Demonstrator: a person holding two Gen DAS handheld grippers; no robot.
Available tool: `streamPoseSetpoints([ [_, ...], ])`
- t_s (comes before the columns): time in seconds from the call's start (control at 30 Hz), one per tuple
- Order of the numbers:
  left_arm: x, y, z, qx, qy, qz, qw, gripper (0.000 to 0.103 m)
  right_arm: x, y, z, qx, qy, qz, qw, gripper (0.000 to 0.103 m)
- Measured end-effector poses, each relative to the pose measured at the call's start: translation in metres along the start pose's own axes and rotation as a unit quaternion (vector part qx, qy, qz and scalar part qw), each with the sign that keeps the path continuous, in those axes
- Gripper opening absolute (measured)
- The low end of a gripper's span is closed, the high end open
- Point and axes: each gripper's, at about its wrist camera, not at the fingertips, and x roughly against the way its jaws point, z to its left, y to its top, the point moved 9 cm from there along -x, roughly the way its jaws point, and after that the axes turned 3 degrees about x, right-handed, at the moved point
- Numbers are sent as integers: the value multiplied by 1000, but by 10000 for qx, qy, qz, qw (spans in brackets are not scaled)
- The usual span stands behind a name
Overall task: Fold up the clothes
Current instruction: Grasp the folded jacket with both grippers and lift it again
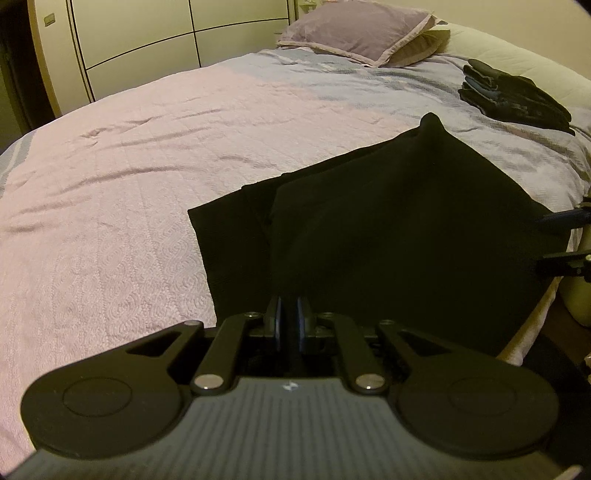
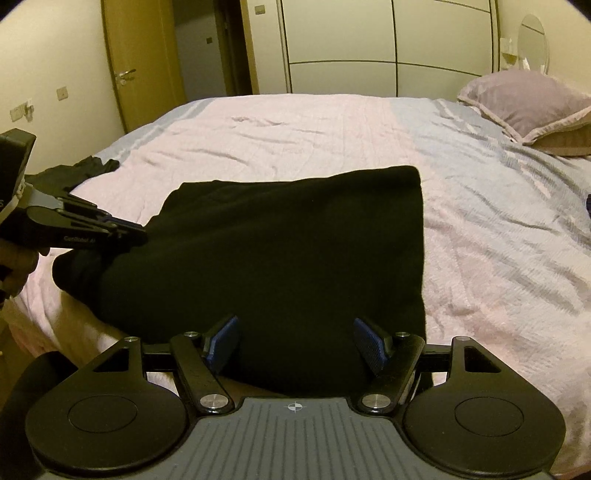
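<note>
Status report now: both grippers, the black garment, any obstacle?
Left gripper shut on black garment. Right gripper open over its near edge. Garment partly folded on bed. Nothing in the way.

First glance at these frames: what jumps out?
The black garment, partly folded at the near edge of the pink bedspread. The left claw is shut on its near edge, while the right claw hangs open over it. Farther up the bed, a purple pillow and a dark folded stack.

both grippers are built of black linkage arms with silver pivot screws, round black discs and a ribbed grey housing bearing a small white mark. blue ribbed pads (image 2: 369, 341) are fitted to the right gripper (image 2: 295, 341); the left gripper (image 1: 290, 314) carries blue-edged fingers.
</note>
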Motion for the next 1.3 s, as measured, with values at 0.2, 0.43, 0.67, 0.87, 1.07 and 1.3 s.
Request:
streamPoseSetpoints([
  [0.2,30,9,6,-361,150,-437,9983,23,22,1,9,745,-164,-219,9968,71],
  [0.43,88,-12,-29,-1985,-605,-1196,9709,43,23,-18,55,3154,-294,-295,9481,71],
  [0.67,48,-61,-101,-3724,-258,-877,9236,51,-31,-40,84,4712,-633,18,8797,71],
  [0.87,2,-66,-117,-4569,677,-820,8831,63,-59,-47,78,5464,-1010,-32,8314,71],
  [1.07,-5,-60,-100,-4656,884,-650,8782,62,-49,-41,72,5282,-857,-171,8446,54],
  [1.3,-9,-46,-82,-4560,941,-502,8836,48,-42,-34,79,5084,-1030,-363,8542,54],
])
